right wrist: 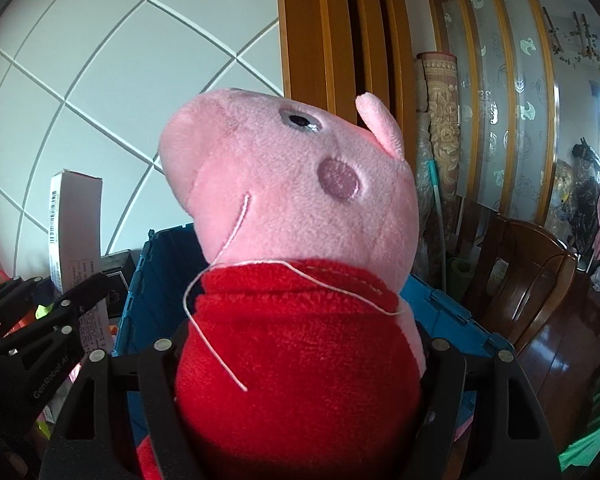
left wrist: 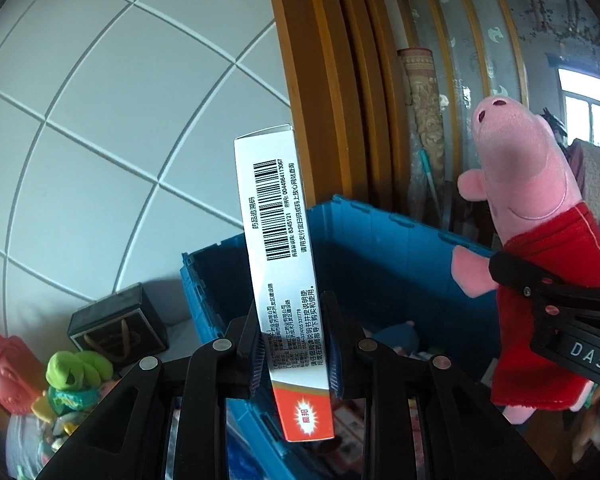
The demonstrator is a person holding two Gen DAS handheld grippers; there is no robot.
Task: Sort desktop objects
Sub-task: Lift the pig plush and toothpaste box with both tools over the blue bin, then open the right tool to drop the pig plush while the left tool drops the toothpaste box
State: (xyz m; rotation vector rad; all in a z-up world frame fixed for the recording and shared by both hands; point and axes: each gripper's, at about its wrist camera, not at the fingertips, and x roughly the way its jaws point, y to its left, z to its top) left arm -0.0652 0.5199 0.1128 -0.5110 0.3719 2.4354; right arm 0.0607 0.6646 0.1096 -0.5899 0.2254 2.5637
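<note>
The largest thing in play is the blue plastic crate (left wrist: 400, 252), open-topped, standing beyond both claws with a few items already lying in its bottom, too dim to name. Next in size is the pink pig plush toy (right wrist: 292, 208) in its red dress, held upright above the near right part of the crate; the right claw (right wrist: 300, 360) is closed around the toy's red body, its arms pressing into the fabric on both sides. The plush looks light and soft, so it will squash rather than slip, and the thick middle of the body seems the sensible place to hold it; a loose white thread (right wrist: 220, 344) dangling off the collar could snag. Smaller is the white medicine box (left wrist: 280, 256) with a barcode and an orange end, standing nearly upright in front of the crate's left wall. The left claw (left wrist: 294, 348) is clamped on its lower half, the blue pads (left wrist: 256, 354) pressing its two broad faces. It appears to be light, stiff cardboard that would dent if squeezed hard, so a grip across the flat faces near the middle suits it. On the counter to the left of the crate sit a small black box (left wrist: 120, 320), a green plush (left wrist: 76, 372) and a pink basket (left wrist: 0, 364).
</note>
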